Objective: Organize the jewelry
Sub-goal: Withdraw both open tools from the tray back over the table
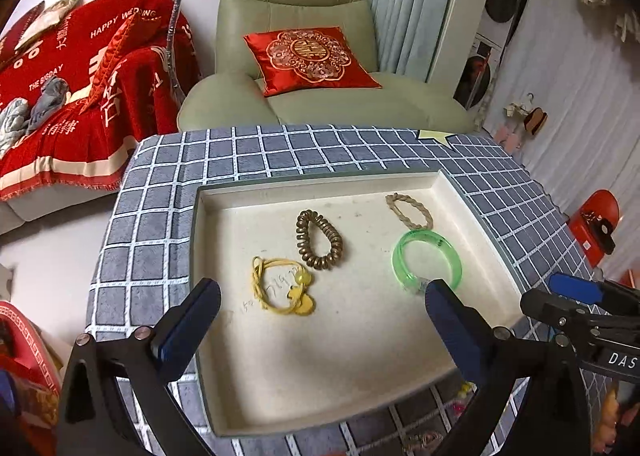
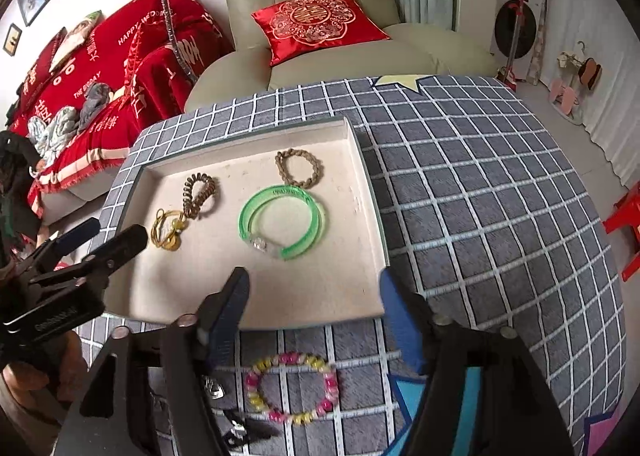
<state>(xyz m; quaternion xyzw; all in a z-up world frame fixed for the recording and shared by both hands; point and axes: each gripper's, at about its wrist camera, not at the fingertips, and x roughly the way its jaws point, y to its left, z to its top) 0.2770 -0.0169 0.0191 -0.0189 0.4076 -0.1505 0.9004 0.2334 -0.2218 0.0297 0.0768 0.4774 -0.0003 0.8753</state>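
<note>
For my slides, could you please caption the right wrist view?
Open right gripper above pink-yellow bead bracelet; green bangle lies in tray.

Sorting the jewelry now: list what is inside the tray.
Inside the tray: yellow hair tie, bronze spiral hair tie, braided tan hair tie, green bangle. The near edge is partly covered by a claw finger.

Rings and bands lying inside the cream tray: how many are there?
4. The yellow elastic hair tie is nearest the left, the bronze spiral coil tie beside it, the tan braided band toward the far right corner, and the green translucent bangle in front of that.
</note>
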